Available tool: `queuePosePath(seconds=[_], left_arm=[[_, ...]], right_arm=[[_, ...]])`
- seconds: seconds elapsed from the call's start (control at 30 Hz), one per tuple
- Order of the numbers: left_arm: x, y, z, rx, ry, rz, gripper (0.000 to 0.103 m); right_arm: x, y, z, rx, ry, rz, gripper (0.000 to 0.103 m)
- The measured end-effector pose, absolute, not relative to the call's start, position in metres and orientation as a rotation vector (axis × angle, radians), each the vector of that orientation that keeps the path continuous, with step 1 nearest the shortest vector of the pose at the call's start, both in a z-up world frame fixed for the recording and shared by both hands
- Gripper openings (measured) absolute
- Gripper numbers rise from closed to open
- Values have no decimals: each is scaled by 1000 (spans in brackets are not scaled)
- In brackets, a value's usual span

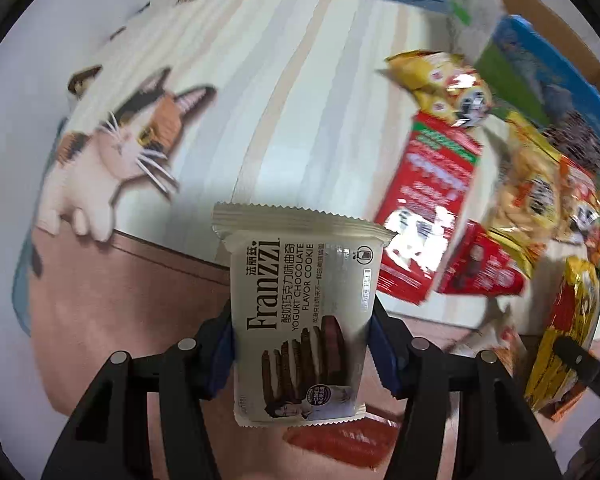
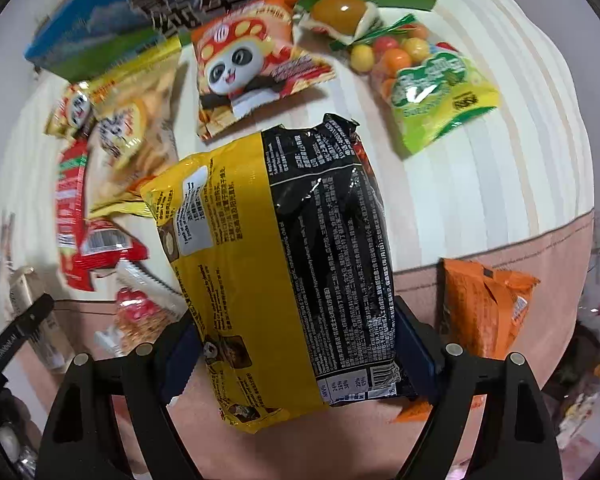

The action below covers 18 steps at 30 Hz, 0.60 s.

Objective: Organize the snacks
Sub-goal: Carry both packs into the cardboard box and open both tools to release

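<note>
Left wrist view: the left gripper point(image 1: 302, 354) clamps a Franzzi cookie pack point(image 1: 300, 316) above the striped cloth point(image 1: 300, 100). Right gripper point(image 2: 298, 356) pinches a yellow-black noodle bag point(image 2: 284, 264); a panda packet point(image 2: 248, 64) lies beyond.

Light was bright and even in both views. Fisheye bending curved the edges into dark corners. Motion blur smeared the red box point(image 1: 428, 208) and blue carton point(image 2: 148, 12); glare flashed off the black-and-yellow packet point(image 2: 284, 264), while the cookie packet point(image 1: 300, 320) stayed sharp.
</note>
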State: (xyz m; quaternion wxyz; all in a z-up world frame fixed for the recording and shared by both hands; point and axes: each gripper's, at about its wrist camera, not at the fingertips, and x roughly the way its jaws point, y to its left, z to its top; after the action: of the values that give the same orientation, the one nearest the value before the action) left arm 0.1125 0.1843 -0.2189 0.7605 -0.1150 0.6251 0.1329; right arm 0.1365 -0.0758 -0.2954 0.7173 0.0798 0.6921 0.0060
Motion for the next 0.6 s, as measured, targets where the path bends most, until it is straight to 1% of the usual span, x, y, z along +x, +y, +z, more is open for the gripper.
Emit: queuePosePath(seconds=[0.13,0.27,0.3,0.4,0.47,0.57,0.6], left_arm=[[116,162,-166,-242,1320,237,55],[122,126,-132,-268,1259,131,55],[134,103,-122,-272,1250,111,56],[154,77,-91,-290,1223,39,56],[185,58,-77,-293,1206,5,56],[223,38,-68,-271,1174,-22,56],[235,33,-65,-264,1168,-28,56]], right_arm=[[127,-82,-269,241,1477,69,88],[140,-95,-233,317,1425,138,88],[145,-97,-224,322,1412,151,88],[160,-98,-197,337,1365,188,88],[173,-104,-171,344,1335,211,88],[201,-112,-142,321,1280,216,88],[205,-126,-125,315,1267,220,88]])
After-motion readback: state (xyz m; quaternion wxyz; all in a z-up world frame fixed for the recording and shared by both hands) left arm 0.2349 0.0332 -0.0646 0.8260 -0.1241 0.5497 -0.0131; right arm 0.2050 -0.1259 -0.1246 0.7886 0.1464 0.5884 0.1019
